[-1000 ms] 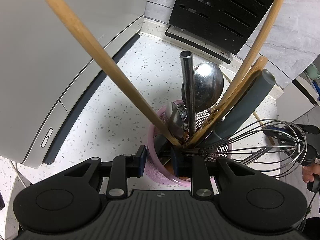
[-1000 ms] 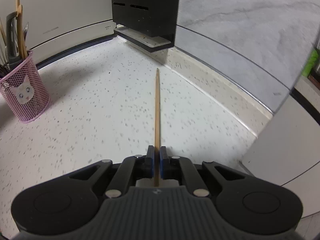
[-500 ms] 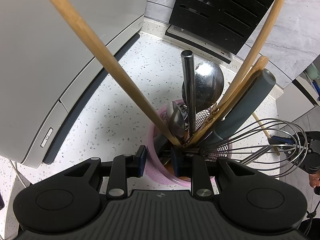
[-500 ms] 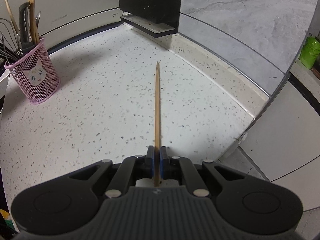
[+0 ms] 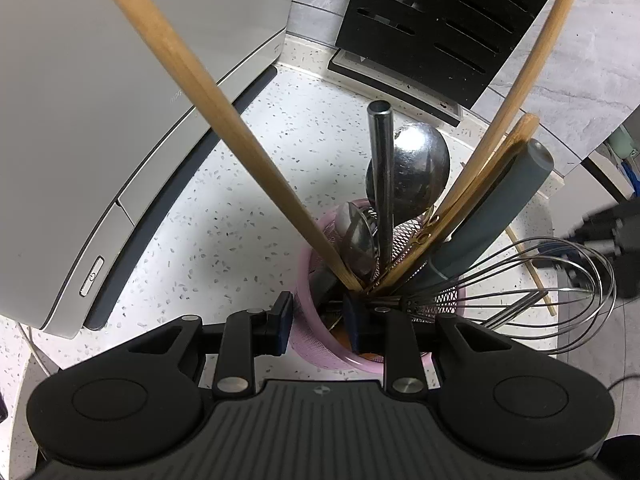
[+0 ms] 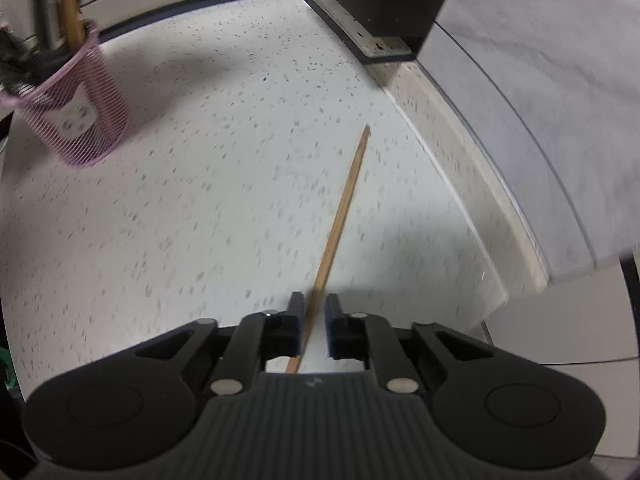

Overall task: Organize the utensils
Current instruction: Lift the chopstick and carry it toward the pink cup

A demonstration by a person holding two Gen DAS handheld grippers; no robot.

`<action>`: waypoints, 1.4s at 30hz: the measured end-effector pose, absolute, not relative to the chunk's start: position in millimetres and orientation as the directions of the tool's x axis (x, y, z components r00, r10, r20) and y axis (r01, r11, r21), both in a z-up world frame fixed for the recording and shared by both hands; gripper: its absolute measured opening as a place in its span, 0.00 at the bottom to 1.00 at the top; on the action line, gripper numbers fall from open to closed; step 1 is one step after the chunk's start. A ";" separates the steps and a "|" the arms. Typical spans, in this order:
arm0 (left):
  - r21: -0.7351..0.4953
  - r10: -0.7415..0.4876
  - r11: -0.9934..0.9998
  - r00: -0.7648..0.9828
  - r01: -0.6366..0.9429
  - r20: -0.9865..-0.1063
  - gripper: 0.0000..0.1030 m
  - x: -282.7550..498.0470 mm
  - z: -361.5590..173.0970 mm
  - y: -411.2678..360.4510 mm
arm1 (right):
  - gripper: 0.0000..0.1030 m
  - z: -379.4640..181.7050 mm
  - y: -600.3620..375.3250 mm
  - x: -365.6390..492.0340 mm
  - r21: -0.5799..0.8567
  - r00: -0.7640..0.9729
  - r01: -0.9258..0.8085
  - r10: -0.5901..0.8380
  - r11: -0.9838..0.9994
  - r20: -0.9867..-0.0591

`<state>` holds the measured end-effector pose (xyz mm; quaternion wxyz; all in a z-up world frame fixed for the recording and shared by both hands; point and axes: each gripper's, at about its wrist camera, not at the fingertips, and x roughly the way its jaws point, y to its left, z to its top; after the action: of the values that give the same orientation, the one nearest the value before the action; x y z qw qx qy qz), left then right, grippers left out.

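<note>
The right gripper (image 6: 312,322) has just been opening its jaws: they now stand slightly apart, with the thin wooden chopstick (image 6: 340,224) running up between them at a slant and a gap showing on the right-hand side, so the pads no longer press it from both sides. The stick's far tip points across the white speckled countertop (image 6: 224,184), well apart from the pink wire-mesh utensil cup (image 6: 80,120) at the upper left. Whether the stick rests on the counter or hangs loose cannot be told through the blur

The left gripper (image 5: 318,314) straddles the near rim of that cup (image 5: 312,344), one finger outside the mesh and one inside; the pads look close to the wall, but a firm squeeze cannot be confirmed

The chopstick is likely very light, stiff and smooth, so it pivots and slips easily. A hold nearer its middle should stop it swinging; the thick end offers more surface
</note>
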<state>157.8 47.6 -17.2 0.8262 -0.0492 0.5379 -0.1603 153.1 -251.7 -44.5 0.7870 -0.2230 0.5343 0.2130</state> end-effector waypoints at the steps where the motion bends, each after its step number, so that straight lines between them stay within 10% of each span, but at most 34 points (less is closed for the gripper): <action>1: -0.252 -0.316 0.944 0.370 0.212 -0.873 0.30 157.8 -17.2 47.2 | 0.12 -43.5 -247.4 162.7 -0.122 0.320 -0.578 0.086 0.807 -0.944; 15: -0.248 -0.317 0.943 0.374 0.224 -0.872 0.29 156.2 -16.6 46.3 | 0.03 -60.8 -231.5 229.4 -0.018 0.079 -0.542 0.030 0.840 -0.996; 27: -0.254 -0.320 0.943 0.372 0.216 -0.871 0.29 157.4 -18.2 47.5 | 0.01 -32.0 -238.7 193.1 -0.041 0.264 -0.539 0.123 0.842 -0.957; 42: -0.270 -0.324 0.944 0.368 0.191 -0.872 0.29 158.8 -20.0 50.2 | 0.01 77.9 -240.5 89.4 0.249 0.739 -0.475 0.536 0.844 -0.409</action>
<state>158.8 50.2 -20.0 0.8249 -0.0613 0.5399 -0.1560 89.4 -240.5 77.9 0.9302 0.0640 0.2384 0.2717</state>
